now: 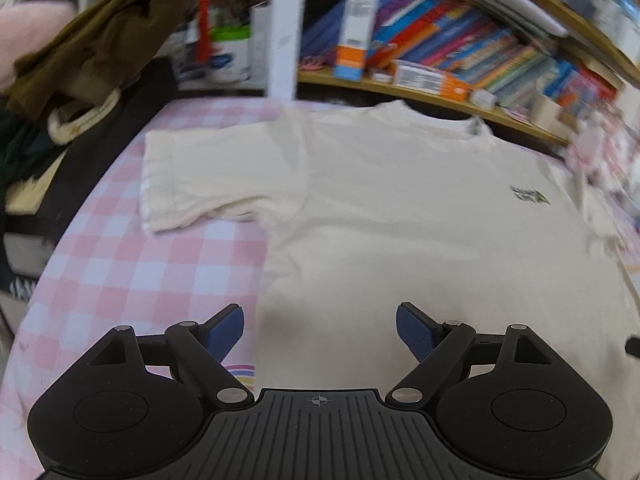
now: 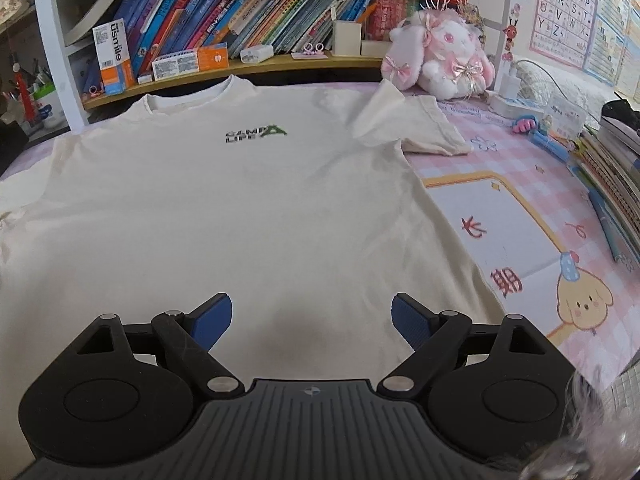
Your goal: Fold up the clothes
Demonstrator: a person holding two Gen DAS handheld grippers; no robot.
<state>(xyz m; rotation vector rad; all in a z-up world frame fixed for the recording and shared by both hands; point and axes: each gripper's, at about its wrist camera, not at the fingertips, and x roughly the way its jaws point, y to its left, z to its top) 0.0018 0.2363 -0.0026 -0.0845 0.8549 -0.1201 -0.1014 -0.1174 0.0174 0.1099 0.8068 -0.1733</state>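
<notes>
A cream shirt (image 2: 224, 216) lies flat on the pink checked counter (image 1: 132, 264), front side up. The left claw (image 1: 320, 330) and right claw (image 2: 312, 322) hang over it, both wide and holding nothing.

Left wrist view is pretty smeared: the small dark chest logo (image 1: 529, 195) on the cream short-sleeved T-shirt (image 1: 400, 220) is unreadable, its hem hides behind the black tool body, and the colourful book row (image 1: 460, 44) blurs.

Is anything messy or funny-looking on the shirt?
Mostly no: the shirt lies flat, front up. Only its sleeve near the plush bunny looks rumpled, its edge bunched instead of flat. The other sleeve lies smoother.
</notes>
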